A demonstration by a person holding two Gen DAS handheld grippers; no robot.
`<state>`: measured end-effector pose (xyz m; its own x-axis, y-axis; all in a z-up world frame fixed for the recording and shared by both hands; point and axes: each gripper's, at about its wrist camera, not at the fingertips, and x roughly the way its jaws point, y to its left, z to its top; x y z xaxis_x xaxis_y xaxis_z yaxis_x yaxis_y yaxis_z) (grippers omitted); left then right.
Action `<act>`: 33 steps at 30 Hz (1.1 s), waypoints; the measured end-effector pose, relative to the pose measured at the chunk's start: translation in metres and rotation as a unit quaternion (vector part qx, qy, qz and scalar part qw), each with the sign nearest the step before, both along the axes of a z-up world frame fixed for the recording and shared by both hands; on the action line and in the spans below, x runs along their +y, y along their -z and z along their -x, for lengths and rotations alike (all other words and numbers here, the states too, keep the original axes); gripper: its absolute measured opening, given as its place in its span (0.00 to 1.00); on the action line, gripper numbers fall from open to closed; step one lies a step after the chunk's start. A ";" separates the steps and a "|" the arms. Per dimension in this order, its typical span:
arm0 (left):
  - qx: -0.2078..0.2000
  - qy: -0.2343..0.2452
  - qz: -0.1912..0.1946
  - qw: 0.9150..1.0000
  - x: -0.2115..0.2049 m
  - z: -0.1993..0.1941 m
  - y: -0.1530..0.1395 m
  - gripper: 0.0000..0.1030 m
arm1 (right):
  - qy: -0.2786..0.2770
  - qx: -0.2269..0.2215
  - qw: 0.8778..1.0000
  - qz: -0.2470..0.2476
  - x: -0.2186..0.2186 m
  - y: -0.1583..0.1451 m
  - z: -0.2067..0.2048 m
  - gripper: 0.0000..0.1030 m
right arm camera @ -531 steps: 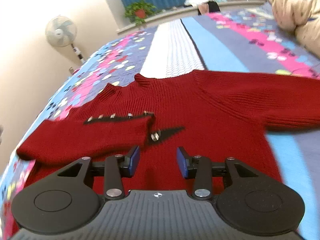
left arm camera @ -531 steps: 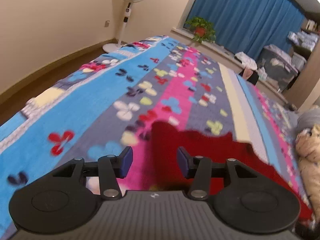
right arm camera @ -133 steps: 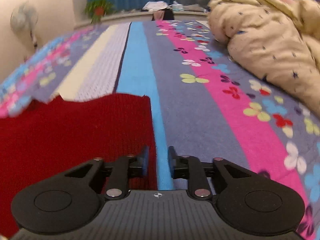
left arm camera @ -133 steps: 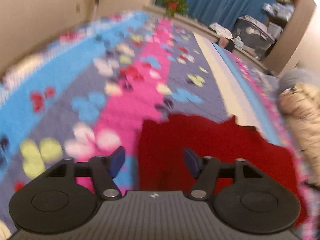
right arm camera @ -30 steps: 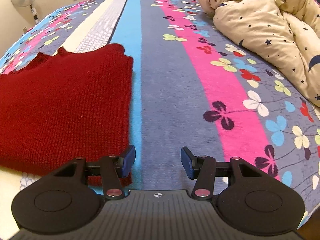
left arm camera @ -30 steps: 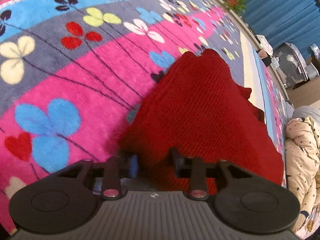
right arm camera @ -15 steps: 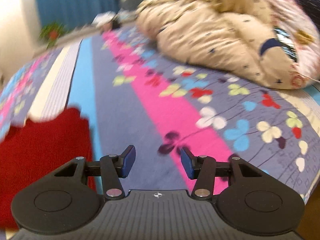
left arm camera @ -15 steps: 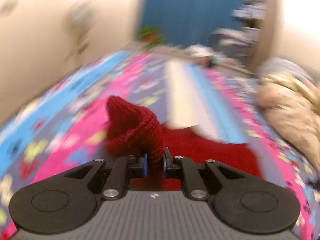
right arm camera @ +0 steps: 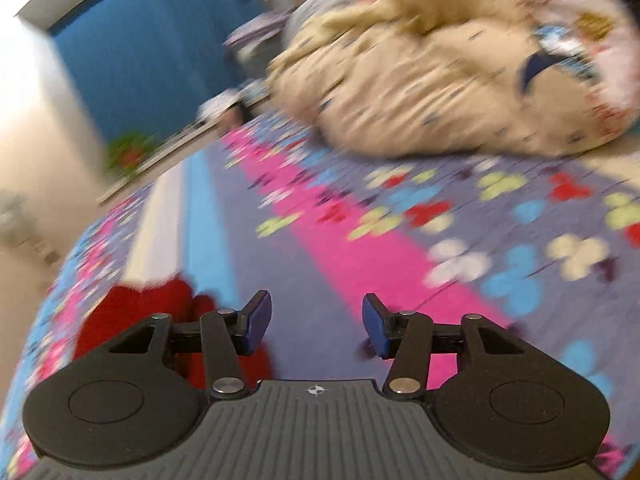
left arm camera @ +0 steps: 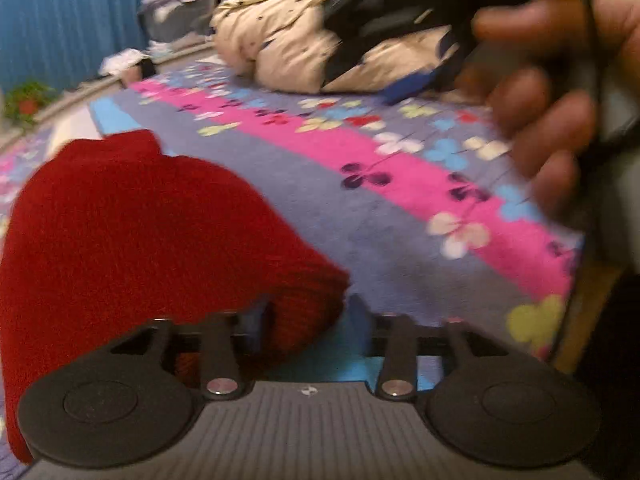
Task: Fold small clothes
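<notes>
The red sweater (left arm camera: 140,232), a thick ribbed knit folded into a rounded heap, fills the lower left of the left wrist view on the fleecy, flower-patterned bedspread (left arm camera: 360,216). The left gripper (left arm camera: 308,320) has its jaws opening, a knit fold lying loose against the left one. The right gripper (right arm camera: 316,326) has its jaws opening with nothing between them; a puffy cream duvet (right arm camera: 420,80) lies upper right.

Warm, dim indoor light; no hard shadows. Right-wrist view heavily motion-blurred: quilt (right arm camera: 440,92) & bedspread (right arm camera: 360,248) smeared. Left-wrist view softer blur; hand (left arm camera: 560,92) out of focus. Fisheye bends edges; corners dark.
</notes>
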<state>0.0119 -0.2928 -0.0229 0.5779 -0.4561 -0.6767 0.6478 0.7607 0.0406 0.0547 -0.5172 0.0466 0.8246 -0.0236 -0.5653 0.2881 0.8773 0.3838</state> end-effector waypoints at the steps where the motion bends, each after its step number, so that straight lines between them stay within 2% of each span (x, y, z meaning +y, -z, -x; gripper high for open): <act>1: 0.013 0.005 0.018 1.000 0.009 -0.002 -0.006 0.60 | -0.034 0.007 0.999 -0.017 0.005 0.004 -0.006 0.56; 3: 0.014 0.013 0.048 0.999 0.033 -0.001 -0.020 0.61 | -0.097 0.022 0.994 -0.046 0.019 0.011 -0.019 0.60; 5: 0.007 0.013 0.064 0.998 0.053 0.004 -0.031 0.61 | -0.148 0.041 0.987 -0.056 0.039 0.018 -0.031 0.61; 8: -0.006 -0.005 0.082 0.997 0.093 0.010 -0.041 0.61 | -0.201 0.076 0.976 -0.042 0.071 0.028 -0.047 0.65; 10: -0.017 -0.034 0.079 0.996 0.118 0.010 -0.043 0.61 | -0.220 0.129 0.967 -0.010 0.092 0.042 -0.058 0.64; 11: -0.016 -0.053 0.073 0.996 0.129 0.007 -0.043 0.60 | -0.223 0.146 0.964 0.001 0.099 0.047 -0.061 0.59; 12: -0.012 -0.069 0.069 0.995 0.139 0.003 -0.045 0.60 | -0.224 0.149 0.963 0.008 0.105 0.047 -0.062 0.32; 13: -0.007 -0.089 0.067 0.994 0.148 -0.002 -0.043 0.60 | -0.237 0.138 0.962 0.003 0.110 0.045 -0.060 0.18; 14: -0.005 -0.104 0.066 0.992 0.154 -0.008 -0.042 0.60 | -0.250 0.123 0.960 -0.005 0.113 0.041 -0.058 0.18; 16: -0.008 -0.123 0.070 0.990 0.168 -0.013 -0.051 0.60 | -0.247 0.085 0.965 -0.002 0.111 0.027 -0.048 0.15; 19: -0.019 -0.130 0.093 0.987 0.183 -0.010 -0.066 0.60 | -0.202 0.001 0.977 -0.067 0.077 -0.002 -0.019 0.13; 20: -0.022 -0.126 0.095 0.987 0.182 -0.009 -0.067 0.60 | -0.193 -0.007 0.979 -0.067 0.070 -0.005 -0.012 0.13; 21: -0.025 -0.122 0.088 0.988 0.176 -0.011 -0.065 0.60 | -0.185 0.001 0.981 -0.052 0.065 -0.004 -0.007 0.13; 22: -0.019 -0.118 0.066 0.991 0.170 -0.014 -0.056 0.59 | -0.178 0.028 0.983 -0.029 0.063 0.001 -0.008 0.13; 23: 0.012 -0.114 0.034 0.993 0.163 -0.021 -0.041 0.58 | -0.174 0.072 0.982 -0.016 0.061 0.012 -0.012 0.13; 24: 0.041 -0.116 0.002 0.992 0.157 -0.027 -0.025 0.58 | -0.175 0.119 0.977 -0.019 0.060 0.028 -0.018 0.14; 25: 0.054 -0.119 -0.023 0.991 0.150 -0.032 -0.013 0.58 | -0.183 0.147 0.972 -0.026 0.061 0.039 -0.022 0.15; 26: 0.051 -0.119 -0.029 0.991 0.150 -0.032 -0.009 0.58 | -0.198 0.166 0.966 -0.025 0.066 0.047 -0.026 0.18; 28: 0.049 -0.113 -0.015 0.992 0.155 -0.031 -0.017 0.59 | -0.204 0.155 0.967 -0.003 0.074 0.043 -0.026 0.28; 30: 0.064 -0.108 0.005 0.992 0.165 -0.037 -0.029 0.65 | -0.187 0.128 0.974 0.003 0.073 0.033 -0.021 0.55; 31: 0.068 -0.110 0.022 0.991 0.173 -0.043 -0.038 0.68 | -0.177 0.117 0.977 -0.003 0.068 0.031 -0.021 0.60; 33: 0.056 -0.127 0.055 0.989 0.180 -0.055 -0.052 0.84 | -0.168 0.115 0.979 -0.025 0.058 0.032 -0.024 0.69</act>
<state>0.0668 -0.1126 0.0288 0.6078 -0.3804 -0.6970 0.4315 0.8951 -0.1121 0.0788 -0.4595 0.0144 0.6316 0.2590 -0.7308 0.0708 0.9193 0.3871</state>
